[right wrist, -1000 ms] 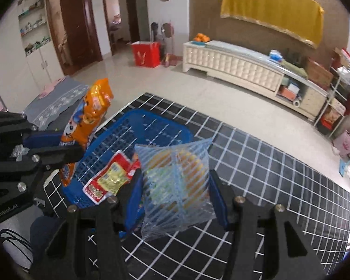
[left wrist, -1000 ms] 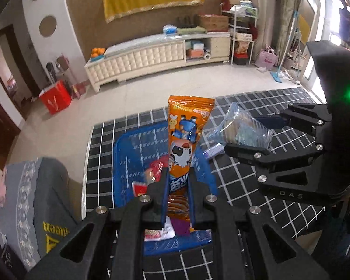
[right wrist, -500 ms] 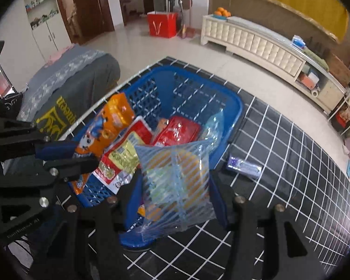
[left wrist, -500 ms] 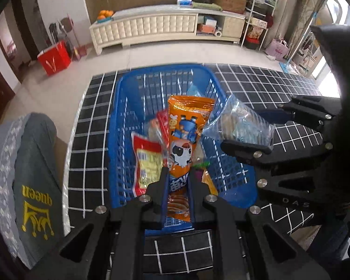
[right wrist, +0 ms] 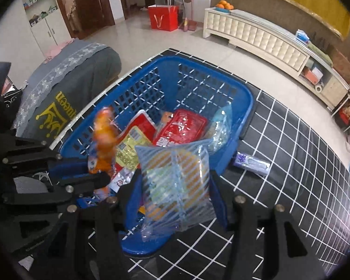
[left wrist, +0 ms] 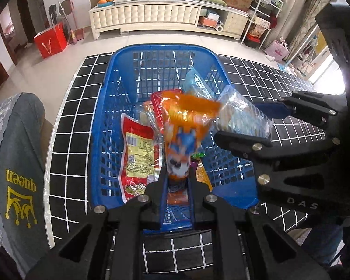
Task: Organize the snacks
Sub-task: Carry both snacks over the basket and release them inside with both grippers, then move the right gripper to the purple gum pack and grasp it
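Blue slatted plastic basket (left wrist: 119, 74) on the black grid-patterned desk, holding a red-and-yellow packet (left wrist: 137, 154) lying flat and a red packet (right wrist: 182, 128), blurred orange snack packet (left wrist: 186, 121) upright over it, clear blue-striped bag (right wrist: 175, 182) above its near rim, small purple packet (right wrist: 252, 162) on the desk just beside the basket

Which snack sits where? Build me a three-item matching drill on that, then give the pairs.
Things:
1. orange snack packet
2. clear blue-striped bag
3. small purple packet

Places:
A. on the black grid mat, outside the blue basket
B. pinched in the left gripper over the basket
C. between the right gripper's fingers, at the basket's near rim

Pairs: 1-B, 2-C, 3-A
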